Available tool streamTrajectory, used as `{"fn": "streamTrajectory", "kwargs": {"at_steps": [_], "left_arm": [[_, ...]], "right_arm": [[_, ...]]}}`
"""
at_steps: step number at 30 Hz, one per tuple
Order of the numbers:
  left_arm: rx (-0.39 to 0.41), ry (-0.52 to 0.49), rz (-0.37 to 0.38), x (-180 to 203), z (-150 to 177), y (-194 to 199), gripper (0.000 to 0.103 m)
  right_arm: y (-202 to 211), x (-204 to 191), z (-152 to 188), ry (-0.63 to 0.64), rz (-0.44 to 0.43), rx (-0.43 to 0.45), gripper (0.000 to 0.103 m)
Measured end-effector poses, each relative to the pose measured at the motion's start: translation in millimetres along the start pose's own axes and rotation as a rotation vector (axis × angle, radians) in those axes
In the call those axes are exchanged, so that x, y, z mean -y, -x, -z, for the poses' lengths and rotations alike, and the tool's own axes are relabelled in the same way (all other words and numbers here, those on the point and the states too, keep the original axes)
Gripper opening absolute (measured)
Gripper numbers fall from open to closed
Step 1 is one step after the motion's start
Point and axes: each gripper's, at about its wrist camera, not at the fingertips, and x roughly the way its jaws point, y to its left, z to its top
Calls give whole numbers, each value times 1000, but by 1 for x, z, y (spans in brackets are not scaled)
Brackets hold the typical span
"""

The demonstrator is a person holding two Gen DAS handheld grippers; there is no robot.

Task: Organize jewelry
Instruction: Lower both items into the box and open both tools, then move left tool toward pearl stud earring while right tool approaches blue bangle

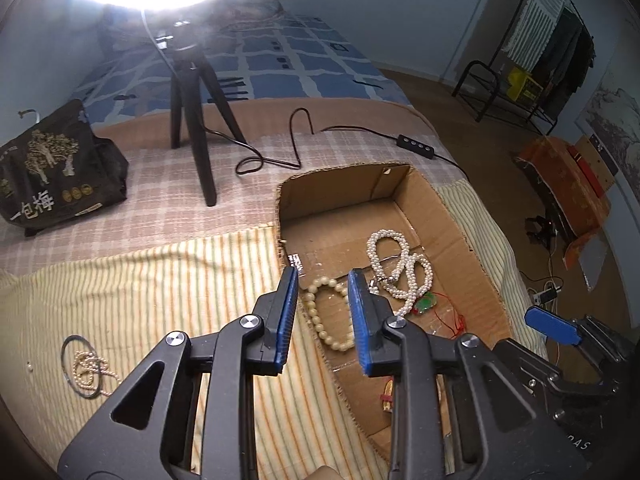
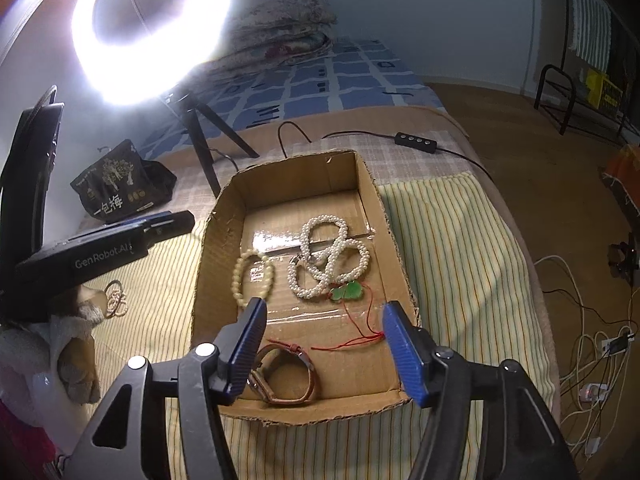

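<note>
A shallow cardboard box (image 2: 208,280) lies on the striped cloth. In it lie a cream bead bracelet (image 2: 240,280), a white pearl necklace (image 2: 332,260), a green pendant (image 2: 348,292) on red cord and a brown leather watch (image 2: 296,380). My right gripper (image 2: 324,312) is open and empty above the box's near end. My left gripper (image 1: 322,278) is open and empty over the box's left wall (image 1: 316,344), above the bead bracelet (image 1: 320,320). The pearl necklace (image 1: 400,268) lies just beyond. A dark ring with a small pearl chain (image 1: 86,368) lies on the cloth outside the box, left.
A ring light on a black tripod (image 1: 192,120) stands behind the box, its cable and switch (image 1: 416,144) trailing right. A black snack bag (image 1: 52,172) sits at the back left. The bed edge drops to a floor with cables (image 2: 592,360) on the right.
</note>
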Motion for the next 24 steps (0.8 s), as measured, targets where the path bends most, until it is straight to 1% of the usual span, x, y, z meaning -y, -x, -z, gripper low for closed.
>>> {"fn": "streamTrajectory", "kwargs": {"at_steps": [1,3,5,6,7,11,12,15,19,24], "left_arm": [[2,0,-2,-1,1,3,25],[2,-5,-3,-3,2,8,25],[7,-18,-5,-4,4,15,34],[17,-23,-12,-5,6,20,41],[28,-26,-20,-7,7,24,45],[32,-22,-30,-16,12,37,46],[31,-20,-33,-20,13,40,48],[32,-20,-43,-30,18,51,61],[40,-22,-86,-51,28,67,61],[47,6,-140,-88,40,86,61]], "right_arm": [[1,-2,1,4,0,2,70],[6,-7,2,16,2,11,79],[11,-11,4,32,14,22,86],[14,-14,4,41,20,30,87],[17,-16,5,48,22,34,87],[22,-23,8,60,25,35,87],[24,-26,8,64,28,35,87],[28,-33,10,80,32,45,87],[32,-45,15,102,6,59,87],[35,-65,24,137,-4,116,87]]}}
